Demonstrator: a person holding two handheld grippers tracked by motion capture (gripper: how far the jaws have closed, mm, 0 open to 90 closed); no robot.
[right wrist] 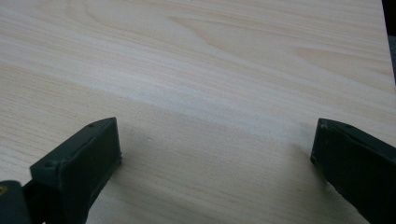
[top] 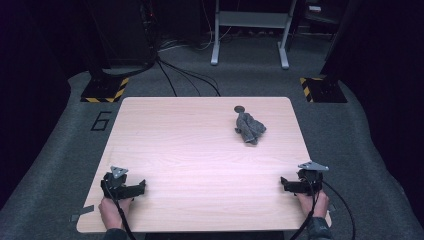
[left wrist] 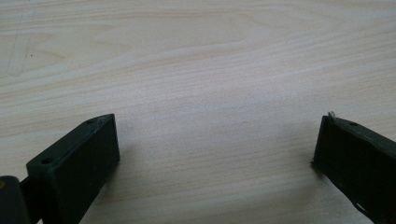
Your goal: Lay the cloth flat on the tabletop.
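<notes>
A crumpled grey cloth (top: 249,128) lies on the far right part of the light wooden table (top: 200,150), with a small dark round spot (top: 239,108) just behind it. My left gripper (top: 141,187) rests near the front left corner, held by a hand, jaws pointing right. In the left gripper view its jaws stand wide apart over bare wood, and the left gripper (left wrist: 215,140) is open. My right gripper (top: 283,183) rests near the front right corner, jaws pointing left. The right gripper (right wrist: 215,142) is open with nothing between its jaws. Both are far from the cloth.
Grey carpet surrounds the table, with a "6" marked (top: 101,120) at the left. Black cables (top: 175,75) run across the floor behind. Two stand bases with yellow-black stripes (top: 105,90) (top: 320,89) and a grey metal frame (top: 250,30) stand beyond the far edge.
</notes>
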